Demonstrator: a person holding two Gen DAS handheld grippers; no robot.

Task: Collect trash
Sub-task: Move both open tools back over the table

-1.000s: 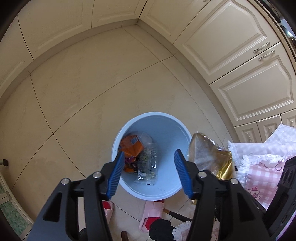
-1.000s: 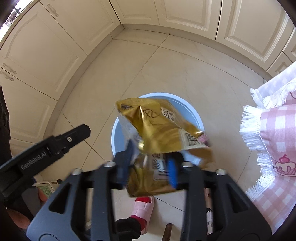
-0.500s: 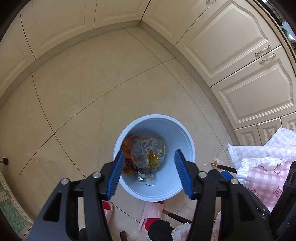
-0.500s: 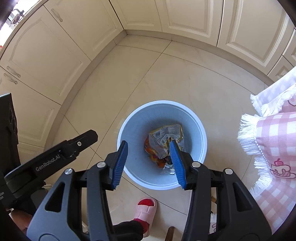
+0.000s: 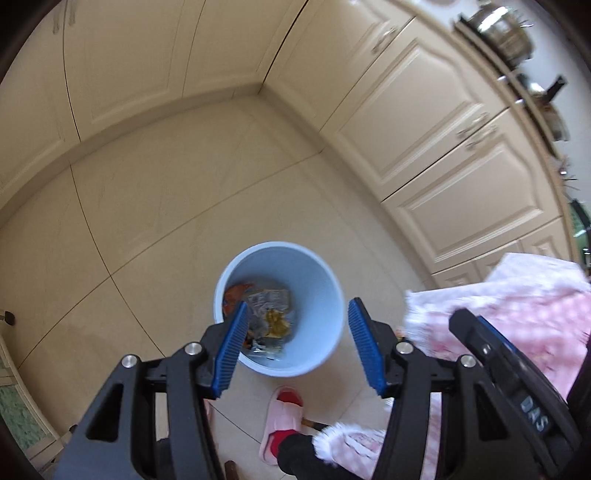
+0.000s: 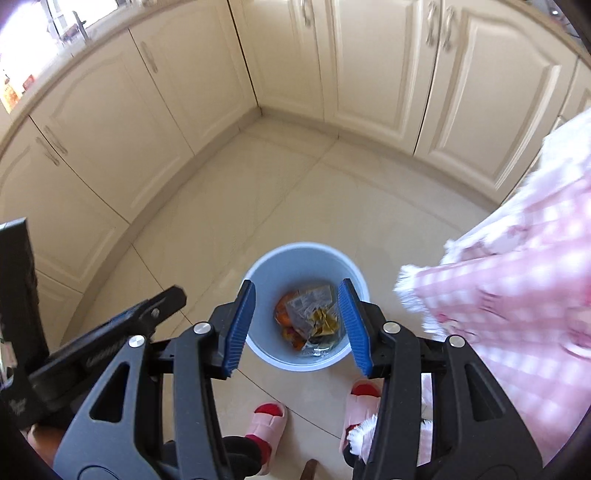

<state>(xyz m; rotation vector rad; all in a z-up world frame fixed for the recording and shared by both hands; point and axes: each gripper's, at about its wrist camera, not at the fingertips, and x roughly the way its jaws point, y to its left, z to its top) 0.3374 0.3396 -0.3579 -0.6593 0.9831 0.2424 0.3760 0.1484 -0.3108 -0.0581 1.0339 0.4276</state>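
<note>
A light blue bin (image 5: 325,295) (image 6: 266,269) stands on the tiled floor below both grippers. Inside it lie crumpled wrappers: a gold bag (image 5: 275,323) (image 6: 323,319), an orange packet (image 5: 234,291) (image 6: 284,314) and clear plastic. My left gripper (image 5: 295,345) hangs well above the bin, open, with nothing between its blue pads. My right gripper (image 6: 297,325) is likewise high over the bin, open and empty. The left tool's black body (image 6: 110,339) shows at the left of the right wrist view.
Cream cabinet doors (image 5: 424,122) (image 6: 369,62) ring the floor corner. A pink checked cloth (image 5: 517,314) (image 6: 517,280) with a fringe hangs at the right. A person's pink slippers (image 5: 282,417) (image 6: 266,421) stand just in front of the bin. Pots (image 5: 506,26) sit on the counter.
One second ago my right gripper held the gold bag over the bin; it let go and the bag now lies inside. Both grippers have since risen, so the bin looks smaller.
</note>
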